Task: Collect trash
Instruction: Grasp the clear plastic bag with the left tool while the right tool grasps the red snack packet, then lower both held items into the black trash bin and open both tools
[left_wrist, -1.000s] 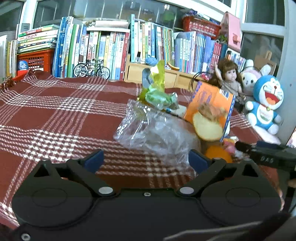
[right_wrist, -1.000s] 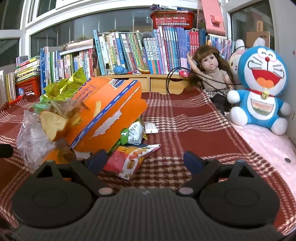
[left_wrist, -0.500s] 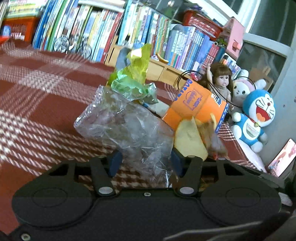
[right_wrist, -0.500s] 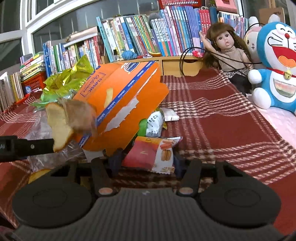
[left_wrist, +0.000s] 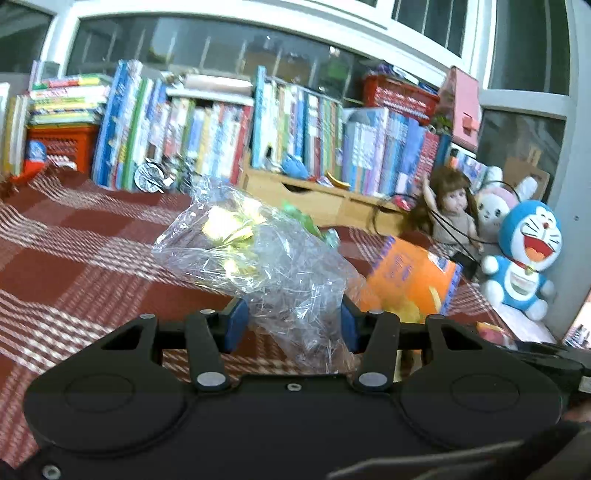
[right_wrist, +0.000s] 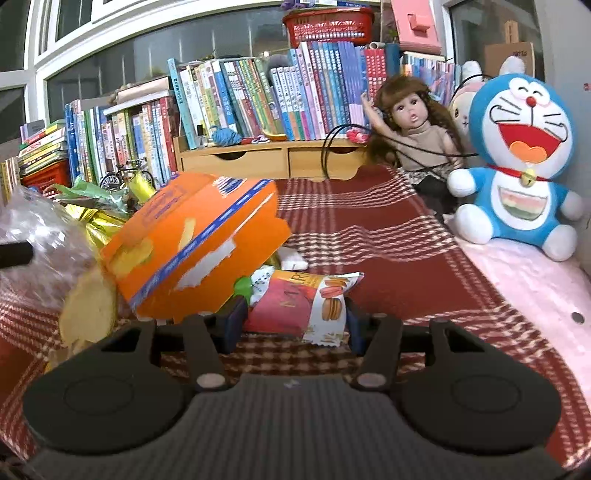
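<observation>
A: Squeezing that clear plastic bag (left_wrist: 280, 266) with your left gripper (left_wrist: 291, 325), are you? Its jaws are closing on the crinkly bottom part, and the bag looks lifted off the plaid cloth (left_wrist: 85, 266).

B: And my right gripper (right_wrist: 293, 325)?

A: It pinches the red macaron snack packet (right_wrist: 295, 302), low over the cloth beside the orange box (right_wrist: 192, 251). I think the thin bag could slip or tear, or the box could tip if you bump it.
</observation>
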